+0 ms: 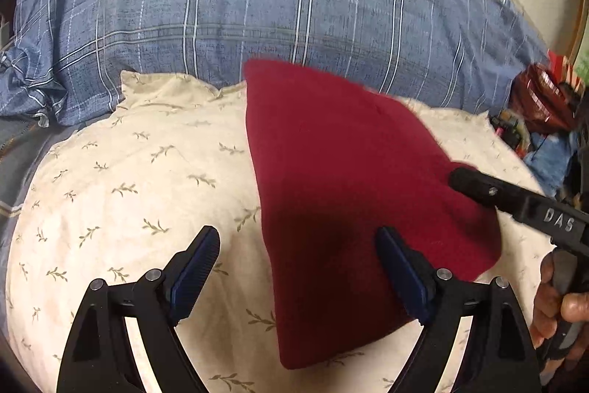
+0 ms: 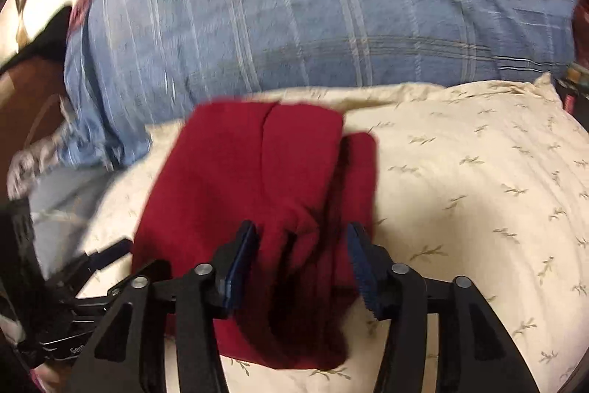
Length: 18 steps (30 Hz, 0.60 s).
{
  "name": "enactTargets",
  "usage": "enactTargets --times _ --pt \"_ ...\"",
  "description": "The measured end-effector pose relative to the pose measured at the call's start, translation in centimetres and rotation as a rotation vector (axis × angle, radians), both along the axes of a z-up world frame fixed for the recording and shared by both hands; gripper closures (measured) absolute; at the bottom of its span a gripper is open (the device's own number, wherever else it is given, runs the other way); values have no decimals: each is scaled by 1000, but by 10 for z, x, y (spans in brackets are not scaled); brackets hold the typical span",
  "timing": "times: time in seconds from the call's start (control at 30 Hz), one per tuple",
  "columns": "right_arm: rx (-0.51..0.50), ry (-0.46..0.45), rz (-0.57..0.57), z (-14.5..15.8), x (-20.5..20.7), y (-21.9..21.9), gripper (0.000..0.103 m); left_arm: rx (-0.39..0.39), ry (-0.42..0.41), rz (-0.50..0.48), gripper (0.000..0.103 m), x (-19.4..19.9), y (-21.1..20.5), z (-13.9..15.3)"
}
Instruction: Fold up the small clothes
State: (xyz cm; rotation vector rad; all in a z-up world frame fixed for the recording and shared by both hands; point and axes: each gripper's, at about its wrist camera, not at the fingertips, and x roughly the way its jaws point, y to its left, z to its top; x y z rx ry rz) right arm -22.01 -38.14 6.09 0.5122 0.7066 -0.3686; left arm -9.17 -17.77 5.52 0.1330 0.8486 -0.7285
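A dark red garment (image 1: 342,179) lies folded on a cream leaf-print pillow (image 1: 129,190). My left gripper (image 1: 296,234) hovers open over the garment's near left edge, its right finger above the cloth and its left finger above bare pillow. In the right wrist view the red garment (image 2: 257,179) shows a folded layer on top and a bunched fold running toward me. My right gripper (image 2: 302,229) stands open astride that bunched fold, pads not pressing it. One black finger (image 1: 478,188) of the right gripper reaches over the garment's right edge.
A blue plaid cushion (image 1: 294,6) rises behind the cream pillow (image 2: 460,209). Red and blue clutter (image 1: 541,98) sits at the far right. A hand (image 1: 563,312) grips the right tool's handle. The left gripper's body (image 2: 92,267) shows at the lower left of the right wrist view.
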Motion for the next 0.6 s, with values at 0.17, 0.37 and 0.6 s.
enactTargets --times 0.17,0.37,0.6 --pt "81 -36 -62 2 0 -32 24 -70 85 11 15 15 10 1" --pt "53 14 43 -11 29 -17 63 -55 132 27 15 28 9 -10" --pt "-12 57 43 -23 15 -5 85 -83 133 34 15 35 10 -5"
